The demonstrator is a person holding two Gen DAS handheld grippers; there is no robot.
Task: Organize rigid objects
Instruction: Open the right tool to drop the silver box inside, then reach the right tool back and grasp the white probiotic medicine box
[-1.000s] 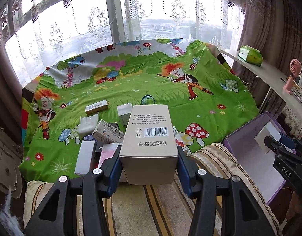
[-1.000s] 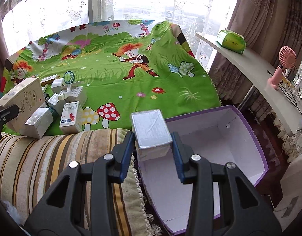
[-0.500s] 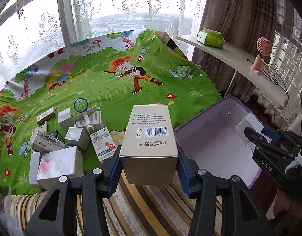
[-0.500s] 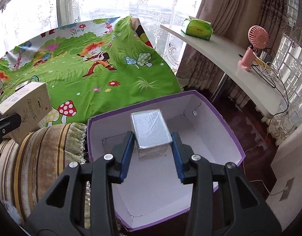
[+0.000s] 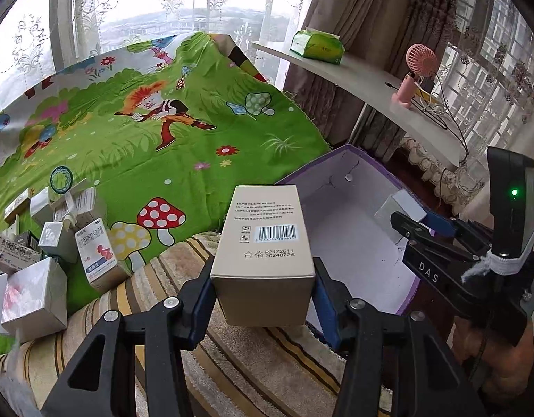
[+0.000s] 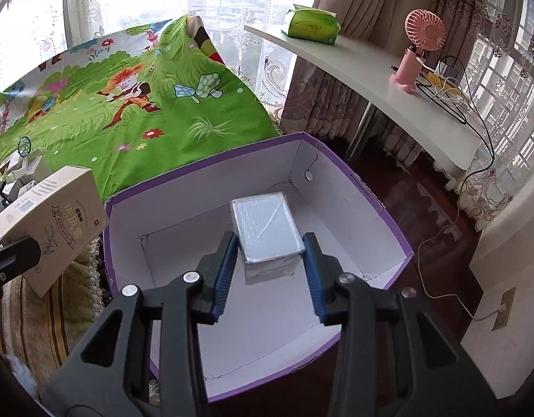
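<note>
The sheet [image 5: 135, 146] is bright green with cartoon mushrooms and flowers; the box [image 6: 388, 208] is purple outside, white inside; the small fan [image 6: 418, 45] is pink.

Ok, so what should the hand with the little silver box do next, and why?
Probably lower it a bit more, then let go. The right gripper holds the silver box above the white floor of the empty purple bin, not resting on it yet.
</note>
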